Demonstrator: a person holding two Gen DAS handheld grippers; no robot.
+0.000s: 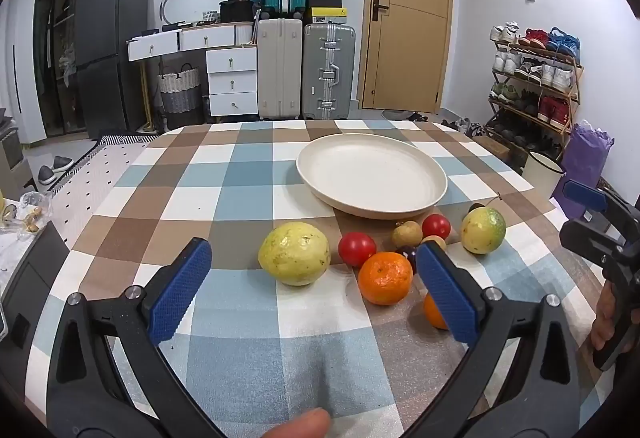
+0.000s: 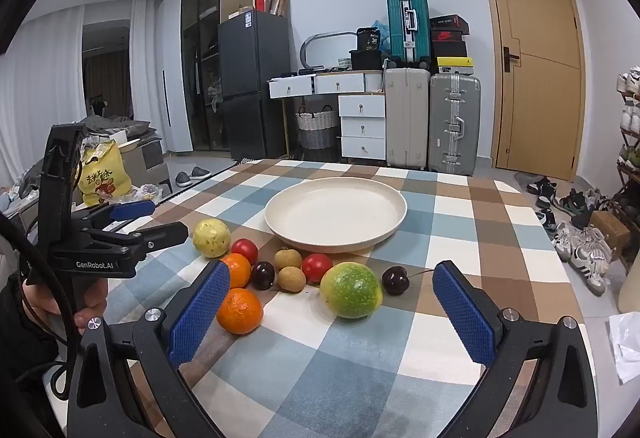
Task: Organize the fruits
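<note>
Both grippers hang low over the checked tabletop (image 1: 248, 174), and nothing is in hand yet. The left gripper (image 1: 314, 280) stands with its blue pads spread wide, empty, and straight ahead between them sits the yellow guava (image 1: 295, 253), with an orange (image 1: 385, 278) and a red tomato (image 1: 357, 248) just to its right; a second orange (image 1: 434, 312) peeks out behind the right pad. The right gripper (image 2: 332, 308) is wide apart too, holding nothing, and the green-yellow guava (image 2: 351, 290) lies squarely ahead of it, a dark cherry (image 2: 395, 280) just beside that fruit toward the right pad. Beyond the green guava a second red tomato (image 2: 317, 267) and two brown longans (image 2: 288, 258) sit in the cluster, along with another dark cherry (image 2: 263, 275). Past all the fruit, farther out from both grippers, waits the cream plate (image 2: 394, 216), bare (clearly where this lot is meant to go). The fruit is bunched on the near side of the plate, so each gripper looks to have a big round fruit lined up in its opening. My call: the task has hardly begun, and the wide spread suits the guavas, which need all that room.
</note>
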